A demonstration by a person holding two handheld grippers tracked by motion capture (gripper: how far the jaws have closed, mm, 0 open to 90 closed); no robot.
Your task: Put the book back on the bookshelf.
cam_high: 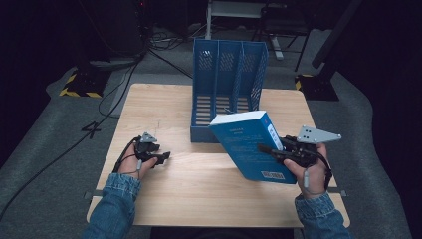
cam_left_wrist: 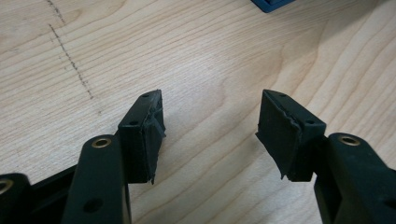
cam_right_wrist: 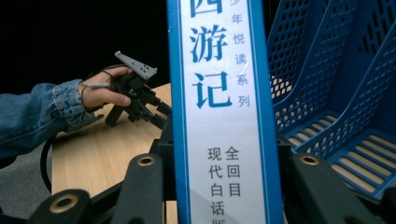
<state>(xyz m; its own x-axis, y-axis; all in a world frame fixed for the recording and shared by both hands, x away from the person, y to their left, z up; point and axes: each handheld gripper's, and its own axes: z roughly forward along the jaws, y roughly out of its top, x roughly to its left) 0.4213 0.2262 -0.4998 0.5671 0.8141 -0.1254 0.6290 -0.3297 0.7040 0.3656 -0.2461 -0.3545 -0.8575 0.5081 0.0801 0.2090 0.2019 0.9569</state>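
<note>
A thick blue book [cam_high: 251, 144] with a white spine hangs tilted above the wooden table [cam_high: 199, 184], just in front of the blue file rack [cam_high: 229, 84]. My right gripper [cam_high: 266, 149] is shut on its lower right edge. In the right gripper view the spine [cam_right_wrist: 224, 112] with blue characters stands upright between the jaws of the right gripper [cam_right_wrist: 224, 154]. My left gripper [cam_high: 163, 157] sits low over the table's left side, open, with bare wood between its pads [cam_left_wrist: 144, 135]. The left gripper [cam_right_wrist: 154, 112] and its hand also appear far off in the right gripper view.
The file rack [cam_right_wrist: 336, 93] has three upright slots with perforated walls, open toward me; a corner of the file rack [cam_left_wrist: 272, 4] peeks in at the top of the left gripper view. Cables and dark stands lie on the floor beyond the table.
</note>
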